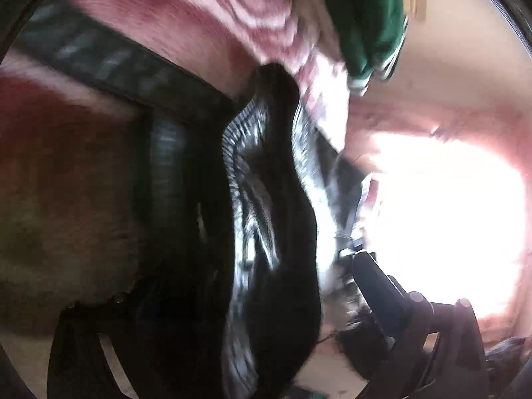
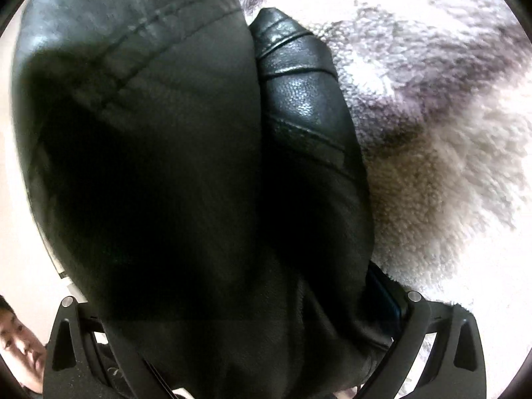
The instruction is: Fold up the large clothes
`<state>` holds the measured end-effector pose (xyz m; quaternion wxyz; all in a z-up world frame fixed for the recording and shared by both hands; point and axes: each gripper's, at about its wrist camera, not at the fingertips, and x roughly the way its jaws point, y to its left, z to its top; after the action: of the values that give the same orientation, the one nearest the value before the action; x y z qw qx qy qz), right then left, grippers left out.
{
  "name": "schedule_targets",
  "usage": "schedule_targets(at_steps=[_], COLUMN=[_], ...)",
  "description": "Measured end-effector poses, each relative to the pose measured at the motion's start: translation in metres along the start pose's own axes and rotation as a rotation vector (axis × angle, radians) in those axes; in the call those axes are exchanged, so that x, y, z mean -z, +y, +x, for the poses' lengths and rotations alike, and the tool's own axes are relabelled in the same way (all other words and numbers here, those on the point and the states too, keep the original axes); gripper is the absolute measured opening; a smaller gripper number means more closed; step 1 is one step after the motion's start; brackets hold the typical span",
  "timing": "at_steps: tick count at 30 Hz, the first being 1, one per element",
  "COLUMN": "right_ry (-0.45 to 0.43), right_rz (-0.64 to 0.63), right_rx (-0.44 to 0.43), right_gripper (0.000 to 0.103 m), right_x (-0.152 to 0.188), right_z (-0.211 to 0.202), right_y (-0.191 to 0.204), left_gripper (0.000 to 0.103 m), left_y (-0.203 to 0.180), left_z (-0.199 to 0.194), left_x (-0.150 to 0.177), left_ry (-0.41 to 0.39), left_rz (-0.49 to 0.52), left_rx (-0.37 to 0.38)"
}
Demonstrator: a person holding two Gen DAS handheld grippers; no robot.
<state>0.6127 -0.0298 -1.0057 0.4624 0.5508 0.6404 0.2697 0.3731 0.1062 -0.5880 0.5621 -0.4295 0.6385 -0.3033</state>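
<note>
A: Right wrist view: filled almost fully by the black leather jacket [image 2: 159, 153], hanging in a thick bunch across the right gripper [image 2: 239, 302]. Fluffy grey blanket [image 2: 432, 106] at the right of the frame, behind it.

B: Tongs clamped on it?

A: Cannot tell. Leather between the two fingers, yes, and one blue pad [image 2: 394, 296] touching it at lower right, but the tips hidden.

B: And the left wrist view?

A: Much blurred. Same jacket in the centre of the frame, striped lining [image 1: 252, 173] showing, running down toward the left gripper [image 1: 226, 299]. Also impossible to say whether closed or apart. Pink cover [image 1: 186, 20] at upper left, green garment [image 1: 369, 23] at the top.

B: Step in hand, then?

A: Probably holding the jacket up, not yet spread out. No fold to see.

B: Next?

A: Likely calls for laying it flat and pulling the sleeves out before any fold. Seems stiff, heavy leather, so better a firm hold near a seam.
</note>
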Motion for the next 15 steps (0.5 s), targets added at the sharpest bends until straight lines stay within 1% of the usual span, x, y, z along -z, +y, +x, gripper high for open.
schedule_targets(at_steps=[3, 4, 5, 6, 7, 8, 9, 10, 13, 15], right_ry=[-0.01, -0.024, -0.05, -0.074, -0.087, -0.096, -0.111, -0.123, -0.145, -0.15], right_rz=[0.008, 0.014, 0.022, 0.019, 0.011, 0.007, 0.01, 0.011, -0.018, -0.04], right_rx=[0.015, 0.013, 0.011, 0.011, 0.02, 0.04, 0.056, 0.06, 0.082, 0.078], right_gripper=[0.103, 0.103, 0.101, 0.097, 0.088, 0.081, 0.078, 0.073, 0.064, 0.061], right_x=[-0.011, -0.013, -0.016, -0.018, -0.019, -0.019, -0.019, -0.018, -0.015, -0.016], right_z=[0.014, 0.015, 0.017, 0.019, 0.02, 0.022, 0.022, 0.023, 0.027, 0.032], right_y=[0.006, 0.008, 0.01, 0.014, 0.018, 0.021, 0.024, 0.027, 0.042, 0.055], left_gripper=[0.102, 0.102, 0.098, 0.086, 0.071, 0.065, 0.057, 0.052, 0.052, 0.052], left_y=[-0.003, -0.008, -0.014, -0.021, -0.026, -0.025, -0.023, -0.023, -0.021, -0.026], left_z=[0.002, 0.003, 0.004, 0.006, 0.005, 0.002, 0.001, -0.001, -0.013, -0.019], left_x=[-0.002, -0.002, 0.001, 0.002, 0.004, 0.006, 0.005, 0.005, 0.011, 0.01], left_ry=[-0.019, -0.026, -0.03, -0.038, -0.043, -0.049, -0.055, -0.062, -0.061, -0.068], left_rz=[-0.002, 0.014, 0.041, 0.075, 0.102, 0.103, 0.095, 0.09, 0.092, 0.099], left_rx=[-0.042, -0.06, -0.076, -0.12, -0.172, -0.187, -0.187, -0.174, -0.155, -0.154])
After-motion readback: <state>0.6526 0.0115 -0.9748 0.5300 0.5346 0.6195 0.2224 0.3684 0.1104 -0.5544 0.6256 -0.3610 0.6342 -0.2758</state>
